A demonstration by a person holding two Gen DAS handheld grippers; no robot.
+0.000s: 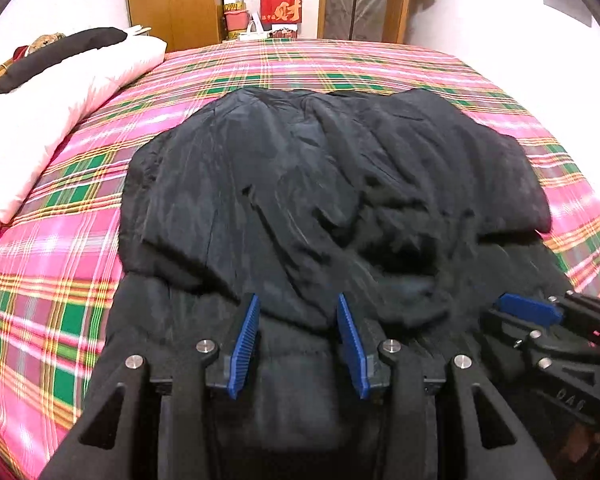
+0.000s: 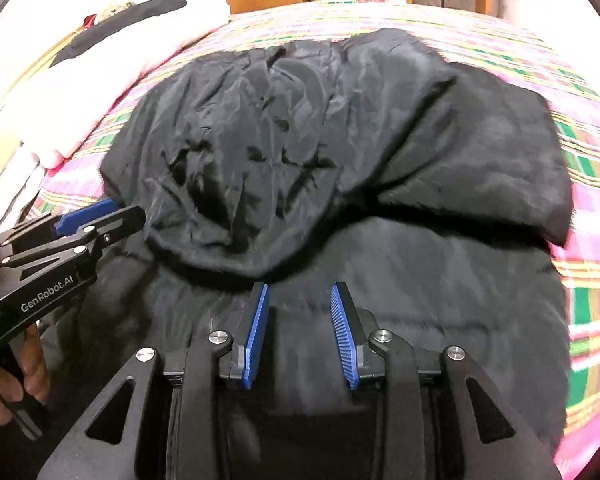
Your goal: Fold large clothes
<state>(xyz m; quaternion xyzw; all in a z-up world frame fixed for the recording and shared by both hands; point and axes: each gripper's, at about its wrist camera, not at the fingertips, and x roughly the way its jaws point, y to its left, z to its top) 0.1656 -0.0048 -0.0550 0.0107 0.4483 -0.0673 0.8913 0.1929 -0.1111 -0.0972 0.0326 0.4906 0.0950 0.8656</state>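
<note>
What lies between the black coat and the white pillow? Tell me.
Only bare plaid bedsheet separates black coat from white pillow, seen clearly in the left wrist view.

One black coat (image 1: pixel 320 184), two hand-held grippers (left (image 1: pixel 298 300), right (image 2: pixel 300 288)), one white pillow (image 1: pixel 60 104).

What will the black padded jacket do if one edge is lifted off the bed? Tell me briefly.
The black padded jacket will probably flop and drape, since it already lies in soft creases. Its sheen suggests slick fabric that may slide over the plaid bedsheet or slip from the grip. The puffy quilting suggests it is bulky yet light and may spring open.
</note>
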